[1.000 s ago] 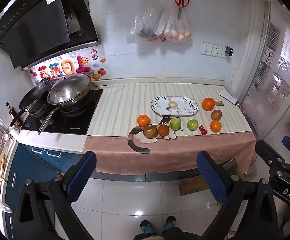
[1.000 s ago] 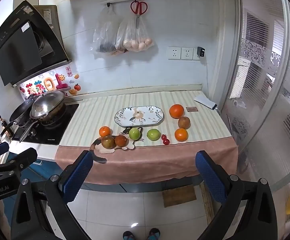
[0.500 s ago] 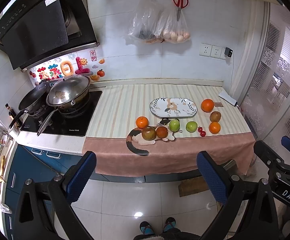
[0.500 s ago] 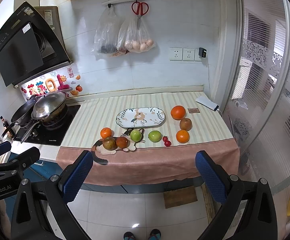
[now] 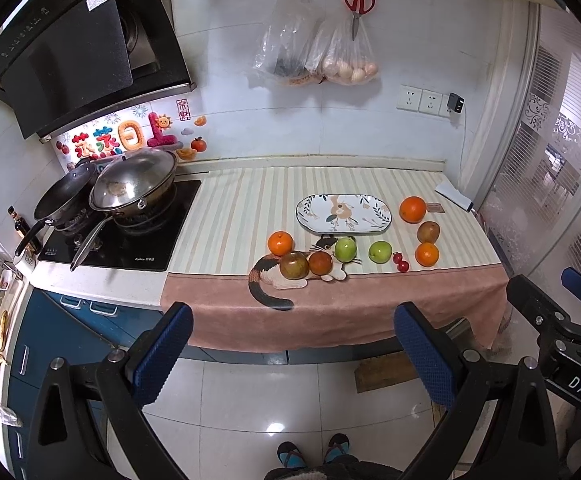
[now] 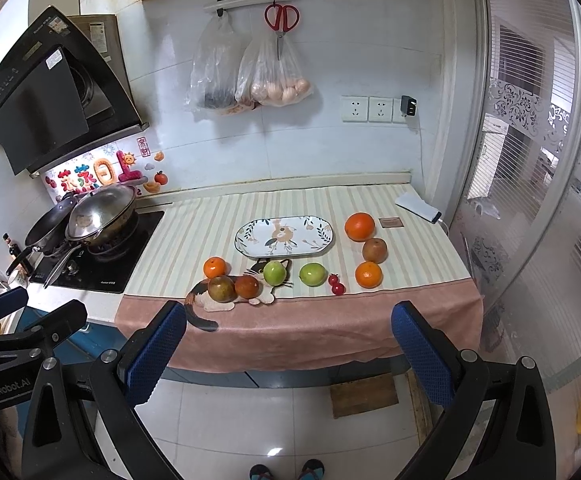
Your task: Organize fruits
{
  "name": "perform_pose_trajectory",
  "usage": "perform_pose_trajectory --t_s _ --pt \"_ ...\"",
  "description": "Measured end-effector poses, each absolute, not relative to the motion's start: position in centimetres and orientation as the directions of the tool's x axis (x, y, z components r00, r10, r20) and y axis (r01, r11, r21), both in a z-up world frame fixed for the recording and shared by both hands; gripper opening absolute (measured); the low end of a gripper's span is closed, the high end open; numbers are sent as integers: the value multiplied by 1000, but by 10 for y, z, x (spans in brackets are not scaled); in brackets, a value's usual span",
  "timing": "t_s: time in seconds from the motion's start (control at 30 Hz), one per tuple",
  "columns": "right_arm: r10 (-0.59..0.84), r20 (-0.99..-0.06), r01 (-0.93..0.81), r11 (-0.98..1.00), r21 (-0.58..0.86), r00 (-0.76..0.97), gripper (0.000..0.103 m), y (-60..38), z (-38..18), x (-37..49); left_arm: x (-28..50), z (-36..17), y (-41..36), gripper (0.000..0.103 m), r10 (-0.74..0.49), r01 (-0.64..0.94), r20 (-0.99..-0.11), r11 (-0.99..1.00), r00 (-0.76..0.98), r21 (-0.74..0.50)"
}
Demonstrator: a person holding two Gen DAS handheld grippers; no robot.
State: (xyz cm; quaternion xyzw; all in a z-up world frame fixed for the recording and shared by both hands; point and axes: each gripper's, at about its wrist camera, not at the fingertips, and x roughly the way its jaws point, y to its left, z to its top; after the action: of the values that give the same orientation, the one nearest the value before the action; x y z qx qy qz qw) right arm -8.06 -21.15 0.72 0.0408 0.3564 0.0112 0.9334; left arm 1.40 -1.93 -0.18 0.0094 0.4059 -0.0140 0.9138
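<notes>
You stand back from the kitchen counter with the left gripper (image 5: pixel 292 354) and the right gripper (image 6: pixel 288 352) both held out over the floor, tongs spread wide and holding nothing, well apart from the fruit. The empty oval plate (image 5: pixel 382 222) sits mid-counter on the striped cloth (image 5: pixel 230 216), likely the place the fruit is meant to go, since the pieces ring it loosely on the near side. A small orange (image 5: pixel 280 242), a reddish-green apple (image 5: pixel 294 265) and a red-orange fruit (image 5: pixel 320 263) cluster over the cat print (image 5: pixel 268 280); two green apples (image 5: pixel 345 249) (image 5: pixel 380 251) and two small red fruits (image 5: pixel 400 262) lie just beside them. To the right, a large orange (image 5: pixel 412 209), a brownish fruit (image 5: pixel 428 232) and another orange (image 5: pixel 427 254) form a column. Which red fruits the tiny pair are, cherries or tomatoes, is too small to tell. Your hands are out of frame; only sandalled toes (image 5: pixel 312 452) show at the lower edge. The contents of the darker hanging bag (image 6: pixel 214 68) stay unclear.
</notes>
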Motion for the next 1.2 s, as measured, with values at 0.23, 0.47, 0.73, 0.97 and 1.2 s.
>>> perform_pose_trajectory --t_s 0.23,0.47,0.73,0.97,1.2 --pt "49 -662 10 996 85 748 103 -211 8 -80 11 -4 -20 103 -17 24 -736 1000 677 0" --pt "49 -661 11 996 86 749 103 -210 9 -80 10 -1 -16 103 -20 24 -733 1000 680 -5" --pt "49 -659 12 996 87 750 103 -210 9 -80 10 1 -13 103 -28 27 -735 1000 677 -13" --pt "49 -657 13 996 90 752 103 -210 12 -82 11 1 -14 103 -25 27 -736 1000 677 -9" --pt "51 -656 13 996 92 753 103 -209 14 -82 13 5 -15 103 -26 28 -734 1000 678 -10"
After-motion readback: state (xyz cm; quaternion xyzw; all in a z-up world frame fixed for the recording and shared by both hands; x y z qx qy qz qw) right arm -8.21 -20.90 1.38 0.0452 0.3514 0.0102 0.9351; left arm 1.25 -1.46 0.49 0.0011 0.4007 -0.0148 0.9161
